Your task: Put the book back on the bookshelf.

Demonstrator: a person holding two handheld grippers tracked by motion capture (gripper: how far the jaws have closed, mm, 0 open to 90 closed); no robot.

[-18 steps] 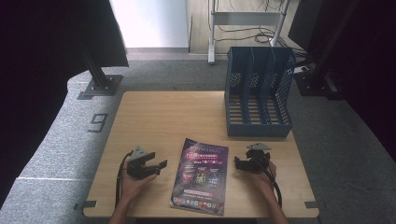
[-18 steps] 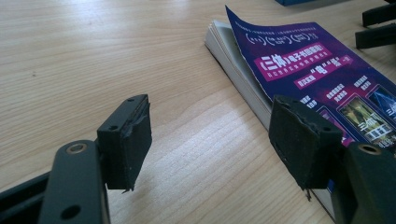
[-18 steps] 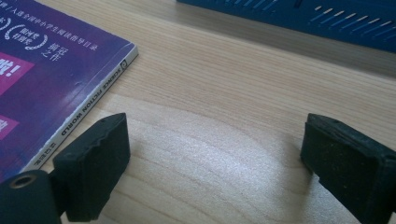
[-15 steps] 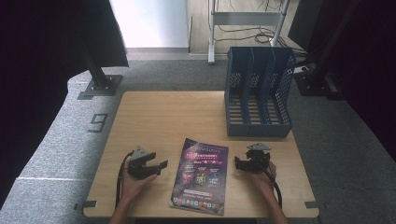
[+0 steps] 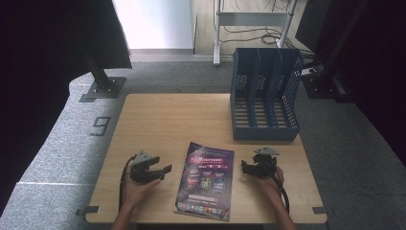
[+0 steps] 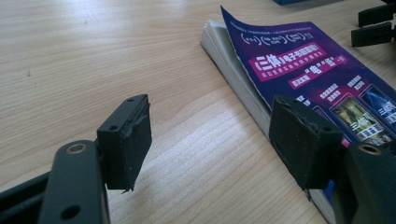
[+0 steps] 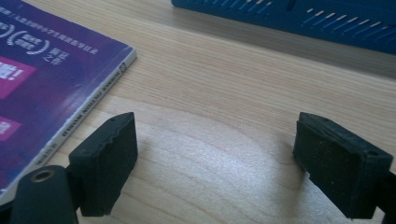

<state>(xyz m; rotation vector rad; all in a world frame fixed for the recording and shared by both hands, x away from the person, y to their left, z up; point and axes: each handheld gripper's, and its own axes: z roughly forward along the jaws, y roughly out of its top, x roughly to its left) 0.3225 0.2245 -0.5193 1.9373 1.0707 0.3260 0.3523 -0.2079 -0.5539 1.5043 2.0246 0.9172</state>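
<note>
The wooden table has a pale top with a plain grain; at its far right stands a blue file rack — upright, slotted walls, three compartments open to the top; beyond the table lies grey carpet with a white figure 9 marked on it beside the left edge; farther back stand a black stand base and a white metal frame with cables trailing around it.

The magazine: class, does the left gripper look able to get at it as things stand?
Probably yes. The left gripper is open and lies beside the magazine, with bare table between them. In the left gripper view the page edge faces it, unblocked.
</note>
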